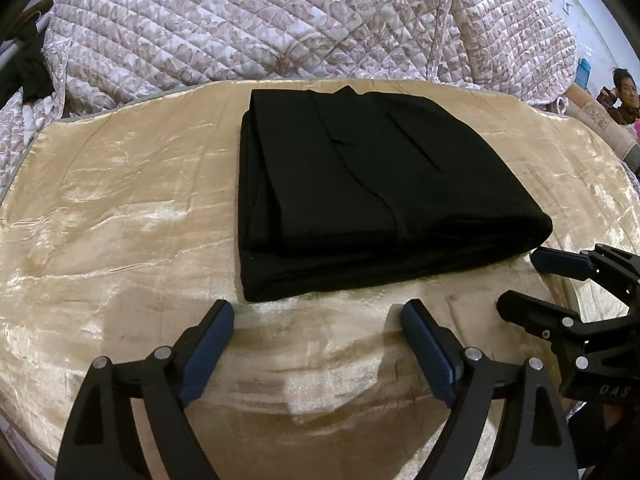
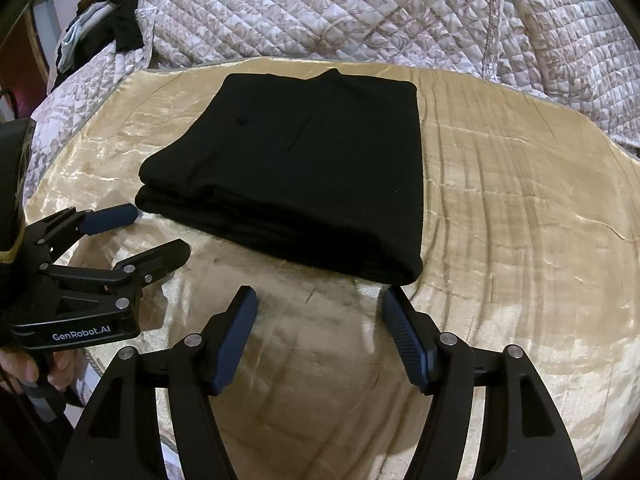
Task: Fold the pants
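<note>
The black pants (image 1: 360, 184) lie folded into a thick, neat rectangle on a gold satin cloth (image 1: 120, 208). In the left wrist view my left gripper (image 1: 316, 308) stands open just short of the bundle's near edge, with only cloth between its blue pads. My right gripper (image 1: 520, 282) shows at the right, open beside the bundle's near right corner. From the right wrist view the pants (image 2: 300, 168) sit ahead. Here the right gripper (image 2: 319, 296) is open before the near edge, and the left gripper (image 2: 158, 230) is open at the bundle's left corner, apart from it.
A quilted floral bedspread (image 1: 240, 24) rises behind the gold cloth (image 2: 520, 220). Dark clothes (image 2: 120, 28) are piled at the back left. A person (image 1: 622, 96) sits far right. A hand (image 2: 24, 368) grips the left gripper's handle.
</note>
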Demonstrator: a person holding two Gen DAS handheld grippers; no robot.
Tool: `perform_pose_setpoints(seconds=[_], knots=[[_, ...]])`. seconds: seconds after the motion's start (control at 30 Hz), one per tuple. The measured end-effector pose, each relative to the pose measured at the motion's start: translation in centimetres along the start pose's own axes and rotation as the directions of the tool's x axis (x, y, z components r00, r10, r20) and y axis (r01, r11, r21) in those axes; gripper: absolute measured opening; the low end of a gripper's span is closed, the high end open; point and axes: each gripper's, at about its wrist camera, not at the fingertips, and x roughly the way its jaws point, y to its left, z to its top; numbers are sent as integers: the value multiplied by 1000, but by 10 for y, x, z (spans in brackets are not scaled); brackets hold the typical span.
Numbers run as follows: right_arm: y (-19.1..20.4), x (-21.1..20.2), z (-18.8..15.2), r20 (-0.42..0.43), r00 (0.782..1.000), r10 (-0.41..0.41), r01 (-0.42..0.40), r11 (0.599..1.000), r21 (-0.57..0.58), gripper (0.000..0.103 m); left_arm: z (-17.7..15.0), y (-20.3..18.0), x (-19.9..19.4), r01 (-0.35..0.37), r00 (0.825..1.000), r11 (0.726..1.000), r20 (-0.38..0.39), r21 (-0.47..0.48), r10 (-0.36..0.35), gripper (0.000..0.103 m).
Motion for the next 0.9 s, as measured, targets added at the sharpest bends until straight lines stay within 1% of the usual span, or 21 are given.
perform_pose_setpoints(seconds=[0.33, 0.9], knots=[[1, 1, 0, 1, 1000, 0, 0, 1000, -2, 68, -1, 1, 2, -2, 1000, 1000, 3, 0, 2, 92], [2, 2, 0, 3, 1000, -6, 6, 1000, -15, 71, 1, 1, 2, -3, 1000, 1000, 0, 3, 3, 93]])
